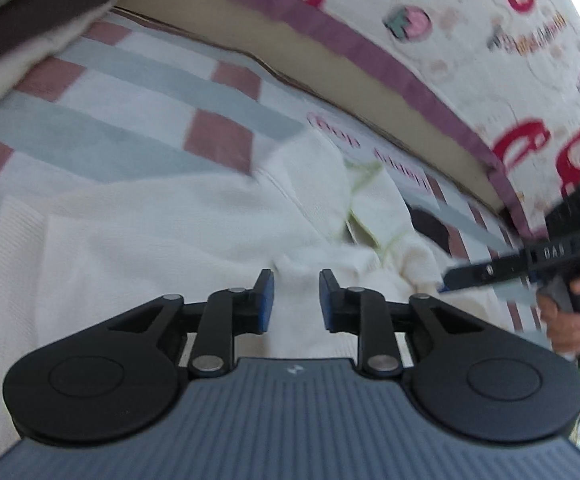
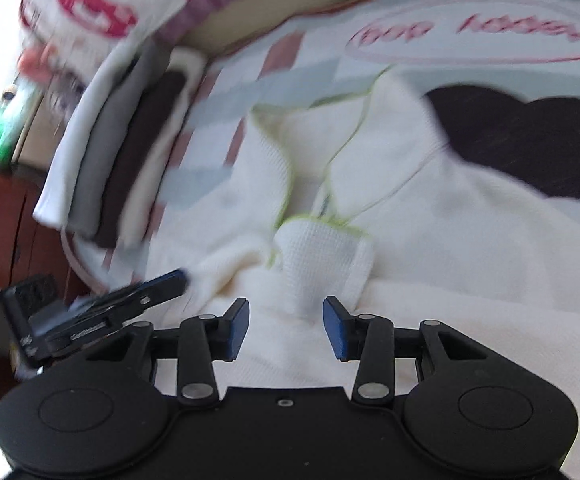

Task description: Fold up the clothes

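A stack of folded clothes (image 2: 122,152) sits at the left of the bed (image 1: 138,92). The left gripper (image 1: 297,285) has its fingers partly apart over the cream garment (image 1: 170,232), pinching nothing. The right gripper (image 2: 286,312) likewise stands half open and empty above the green-trimmed collar (image 2: 321,236).

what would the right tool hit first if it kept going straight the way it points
Most likely the folded cuff of the cream garment, lying just ahead of the right tool between its open jaws; depth is blurred, so this is a judgement.
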A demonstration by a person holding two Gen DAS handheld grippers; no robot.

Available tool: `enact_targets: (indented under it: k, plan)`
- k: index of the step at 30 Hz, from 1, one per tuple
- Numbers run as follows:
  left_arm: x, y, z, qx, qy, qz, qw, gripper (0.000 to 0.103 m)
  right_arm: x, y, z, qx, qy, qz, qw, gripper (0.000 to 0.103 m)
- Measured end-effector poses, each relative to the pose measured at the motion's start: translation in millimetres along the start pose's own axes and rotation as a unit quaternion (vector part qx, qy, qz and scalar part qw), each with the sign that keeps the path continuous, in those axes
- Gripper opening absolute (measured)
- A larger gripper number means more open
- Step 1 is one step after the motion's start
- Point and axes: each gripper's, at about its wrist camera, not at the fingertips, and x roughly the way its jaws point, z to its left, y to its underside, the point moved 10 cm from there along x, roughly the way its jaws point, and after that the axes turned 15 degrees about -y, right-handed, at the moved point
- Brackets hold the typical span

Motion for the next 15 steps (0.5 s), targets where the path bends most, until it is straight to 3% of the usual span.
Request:
enact_targets:
  k: [4,5,10,12,15]
  plan:
    - [15,-4,8,-0.033,-0.011,0.027,0.9990,0.033,-6,-10,-27,0.057,0.011,-0.040,0.998,0.052]
    - [24,1,6,-0.030,-0.016,0.052,0.9981,0.033,-5,-10,-33,0.075,0.008,-0.044,0.996,0.054]
    - [40,15,-12,-0.017,-0.001,0.094,0.9954,0.036,19,0,-47,0.187,-0.052,-0.060,0.979,0.059]
    - [45,16,-19,-0.023,0.009,0.102,0.9945,0.036,24,0,-48,0.210,-0.054,-0.084,0.973,0.059]
    - [49,16,-26,-0.020,0.023,0.107,0.9938,0.011,20,-10,-44,0.161,-0.008,-0.116,0.980,0.054]
